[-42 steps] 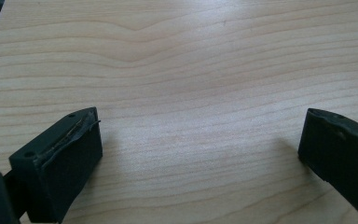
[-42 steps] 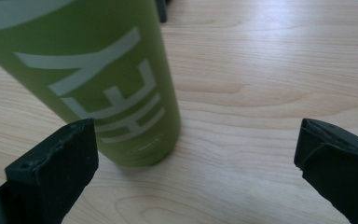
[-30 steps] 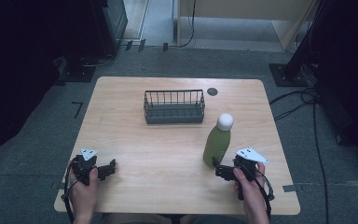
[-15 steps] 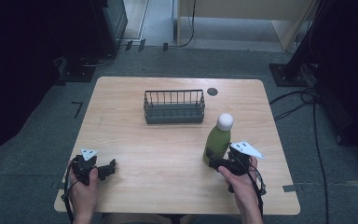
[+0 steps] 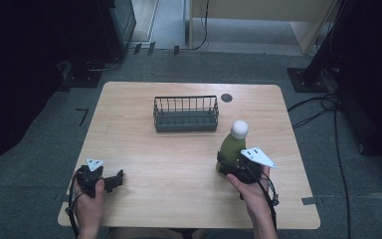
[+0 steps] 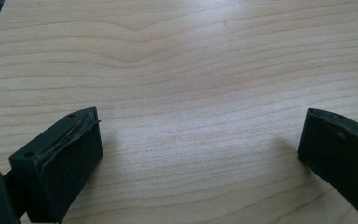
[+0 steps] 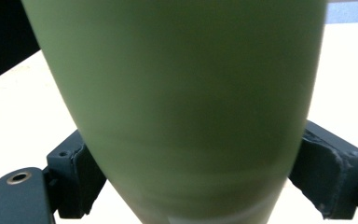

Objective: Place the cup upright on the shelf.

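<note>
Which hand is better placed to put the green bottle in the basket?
Right. The right gripper is already closed around the bottle, close to the basket. The left gripper sits open and empty at the table's near left edge.

High view sits above the person's edge of the light wooden table [image 5: 179,164], looking forward and down, far enough to take in the whole top and grey floor. Left gripper view rides low, close over bare wood grain. Right gripper view is pressed against the green white-capped plastic bottle [image 7: 182,102], shared with the high view [image 5: 232,147].
</note>
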Demonstrator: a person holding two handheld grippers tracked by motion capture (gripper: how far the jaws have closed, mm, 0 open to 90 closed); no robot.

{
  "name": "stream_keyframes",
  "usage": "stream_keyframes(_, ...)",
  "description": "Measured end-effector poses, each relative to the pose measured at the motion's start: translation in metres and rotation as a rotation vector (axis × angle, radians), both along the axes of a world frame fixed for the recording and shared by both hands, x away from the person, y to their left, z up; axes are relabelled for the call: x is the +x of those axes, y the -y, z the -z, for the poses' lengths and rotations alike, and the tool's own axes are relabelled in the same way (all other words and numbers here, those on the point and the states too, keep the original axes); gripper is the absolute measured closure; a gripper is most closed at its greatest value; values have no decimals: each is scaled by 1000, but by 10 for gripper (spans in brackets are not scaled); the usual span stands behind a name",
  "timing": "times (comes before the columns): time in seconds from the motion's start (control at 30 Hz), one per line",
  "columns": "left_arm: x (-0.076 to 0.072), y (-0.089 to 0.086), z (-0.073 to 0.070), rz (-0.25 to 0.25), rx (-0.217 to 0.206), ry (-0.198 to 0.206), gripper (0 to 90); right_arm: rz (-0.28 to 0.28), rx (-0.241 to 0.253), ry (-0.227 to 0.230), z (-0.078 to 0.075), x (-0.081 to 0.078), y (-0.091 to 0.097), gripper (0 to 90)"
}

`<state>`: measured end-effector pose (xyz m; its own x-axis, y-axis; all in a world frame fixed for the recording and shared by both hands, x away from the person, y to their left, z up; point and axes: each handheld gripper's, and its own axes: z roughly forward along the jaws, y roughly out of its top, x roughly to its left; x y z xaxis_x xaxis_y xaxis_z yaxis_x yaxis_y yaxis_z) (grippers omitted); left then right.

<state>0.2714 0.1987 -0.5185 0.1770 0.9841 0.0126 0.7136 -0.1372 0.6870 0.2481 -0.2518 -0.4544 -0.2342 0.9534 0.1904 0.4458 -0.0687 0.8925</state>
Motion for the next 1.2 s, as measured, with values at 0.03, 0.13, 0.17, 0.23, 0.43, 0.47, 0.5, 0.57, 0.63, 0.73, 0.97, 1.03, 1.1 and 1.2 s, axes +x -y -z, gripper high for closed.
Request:
stream_keyframes(0.03,0,0,0,0,0,0,0,0,3,2,-1,0,0,132)
stream_keyframes(0.13,0,0,0,0,0,0,0,-1,2,18,-3,2,-1,133)
stream_keyframes(0.17,0,0,0,0,0,0,0,-2,3,22,-4,2,-1,134)
stream_keyframes(0.23,0,0,0,0,0,0,0,5,-2,26,-5,3,-2,141)
stream_keyframes(0.43,0,0,0,0,0,0,0,6,-36,57,-6,1,-4,186)
stream_keyframes(0.47,0,0,0,0,1,0,0,10,-39,59,-6,0,-4,189)
stream_keyframes(0.5,0,0,0,0,0,0,0,12,-43,61,-6,0,-5,190)
stream_keyframes(0.57,0,0,0,0,0,0,0,12,-50,61,-6,0,-5,192)
stream_keyframes(0.63,0,0,0,0,0,0,0,14,-55,63,-7,0,-5,194)
stream_keyframes(0.73,0,0,0,0,0,0,0,19,-60,66,-7,1,-5,195)
stream_keyframes(0.97,0,0,0,0,1,0,0,13,-43,74,-15,5,-8,196)
stream_keyframes(1.03,0,0,0,1,1,0,0,11,-43,76,-18,8,-9,196)
stream_keyframes(1.1,0,0,0,1,1,0,0,6,-48,83,-21,10,-12,196)
stream_keyframes(1.2,0,0,0,1,1,0,0,5,-49,89,-25,14,-15,196)
